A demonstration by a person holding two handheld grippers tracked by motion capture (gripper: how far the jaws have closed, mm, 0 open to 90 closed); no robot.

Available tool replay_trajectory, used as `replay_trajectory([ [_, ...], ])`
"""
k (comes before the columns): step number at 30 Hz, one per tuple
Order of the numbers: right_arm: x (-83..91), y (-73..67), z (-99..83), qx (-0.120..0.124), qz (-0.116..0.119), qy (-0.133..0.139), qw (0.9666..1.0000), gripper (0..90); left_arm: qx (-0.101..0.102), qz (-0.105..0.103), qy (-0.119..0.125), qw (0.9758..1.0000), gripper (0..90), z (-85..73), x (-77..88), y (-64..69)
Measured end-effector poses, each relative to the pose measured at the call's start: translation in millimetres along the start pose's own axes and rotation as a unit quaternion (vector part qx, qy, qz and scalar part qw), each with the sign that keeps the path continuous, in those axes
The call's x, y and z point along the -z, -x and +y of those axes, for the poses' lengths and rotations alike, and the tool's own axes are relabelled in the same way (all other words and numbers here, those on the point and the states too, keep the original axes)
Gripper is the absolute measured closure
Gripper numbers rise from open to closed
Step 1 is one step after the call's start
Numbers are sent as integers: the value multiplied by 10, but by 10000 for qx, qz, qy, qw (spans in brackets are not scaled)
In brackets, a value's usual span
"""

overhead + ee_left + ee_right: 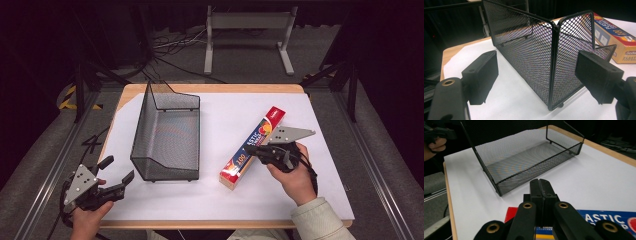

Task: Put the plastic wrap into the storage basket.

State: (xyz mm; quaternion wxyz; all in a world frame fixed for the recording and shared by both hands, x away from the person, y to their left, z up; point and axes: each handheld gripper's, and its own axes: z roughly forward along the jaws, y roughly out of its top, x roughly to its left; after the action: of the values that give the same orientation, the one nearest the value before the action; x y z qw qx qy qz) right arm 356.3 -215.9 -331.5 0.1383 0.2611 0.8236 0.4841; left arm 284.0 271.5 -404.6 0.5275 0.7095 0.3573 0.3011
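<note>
Basket edge near left gripper; wide white table.

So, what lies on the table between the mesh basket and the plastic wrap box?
Nothing: in the high view, bare white table cover separates the mesh basket from the plastic wrap box.

A white-covered table bears a mesh basket and a box.

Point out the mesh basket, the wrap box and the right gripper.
mesh basket (167, 137), high view, on its floor.
wrap box (239, 162), high view, on its lid.
right gripper (541, 187), right gripper view, between its shut fingers.
</note>
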Motion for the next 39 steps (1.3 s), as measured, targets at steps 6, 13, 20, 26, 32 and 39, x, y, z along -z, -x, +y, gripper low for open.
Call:
replay_trajectory([
  [6,-243,-32,83,68,72,-381,9992,900,-4,2,-13,10000,197,-4,-4,-1],
  [13,-520,-37,118,80,105,-983,9951,900,-3,11,-23,10000,197,-6,2,-8],
  [20,-703,-46,145,155,47,-1406,9899,900,-6,11,-18,10000,196,-5,-2,-5],
  [26,-901,-34,162,190,47,-1832,9829,900,4,11,-19,10000,196,-9,-1,-9],
  [32,-1013,-33,151,191,84,-2040,9788,900,4,18,-9,10000,197,-8,-1,-11],
  [39,-1137,-24,102,175,55,-2440,9696,900,-2,13,-12,10000,196,-9,-11,-11],
])
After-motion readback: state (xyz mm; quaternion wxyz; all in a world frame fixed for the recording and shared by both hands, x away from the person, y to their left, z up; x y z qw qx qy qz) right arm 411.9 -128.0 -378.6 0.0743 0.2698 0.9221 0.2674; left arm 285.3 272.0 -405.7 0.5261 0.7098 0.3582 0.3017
